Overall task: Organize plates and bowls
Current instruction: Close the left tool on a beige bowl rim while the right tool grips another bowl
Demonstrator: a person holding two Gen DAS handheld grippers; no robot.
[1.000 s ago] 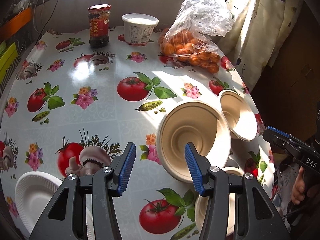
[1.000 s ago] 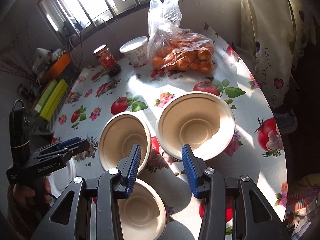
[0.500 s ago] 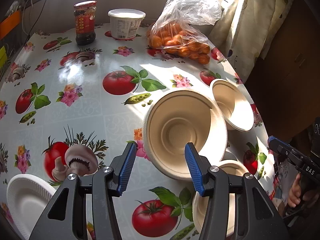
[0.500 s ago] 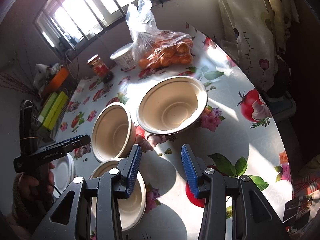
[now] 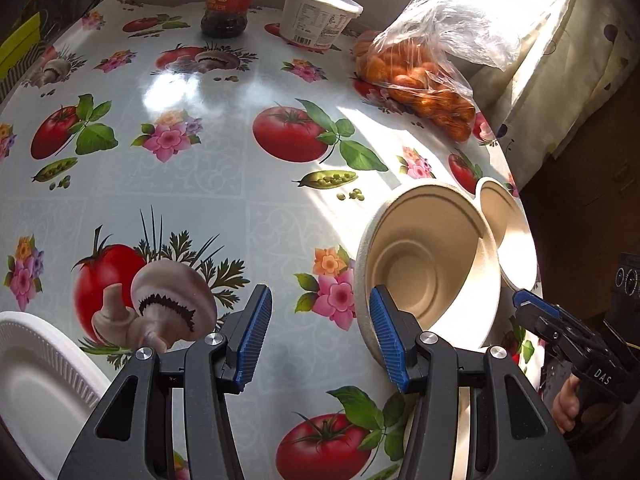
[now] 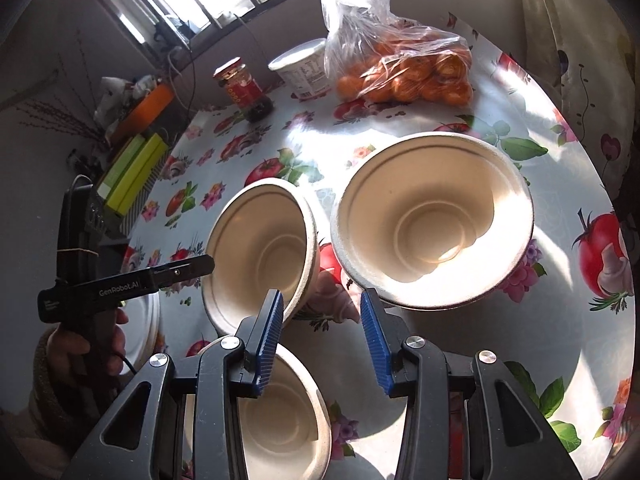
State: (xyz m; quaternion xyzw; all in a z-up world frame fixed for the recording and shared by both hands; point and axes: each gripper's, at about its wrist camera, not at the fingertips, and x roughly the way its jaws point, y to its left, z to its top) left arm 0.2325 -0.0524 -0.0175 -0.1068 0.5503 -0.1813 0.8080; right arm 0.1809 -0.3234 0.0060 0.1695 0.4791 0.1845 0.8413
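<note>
Bowls cluster on the desk [image 5: 224,208]: my right tool [image 6: 322,334] is closing, still empty, between 2 bowls; left tool [image 5: 320,340] gapes beside the middle bowl [image 5: 428,264] to grab its rim.

Three bowls cluster near the desk's [image 6: 460,380] right edge: the large bowl [image 6: 432,220] farthest right, a middle bowl [image 6: 260,248] beside it, a third bowl [image 6: 280,420] nearest. Jar [image 6: 244,88], tub [image 6: 304,68] and bag [image 6: 404,68] line the far edge.

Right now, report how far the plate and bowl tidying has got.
Done: nothing stacked. Three bowls, the biggest one, the middle one and the nearest one, sit apart; the white plate lies alone. In hand: nothing; the left gripper is open, the right gripper closing, empty. Left: all stacking.
</note>
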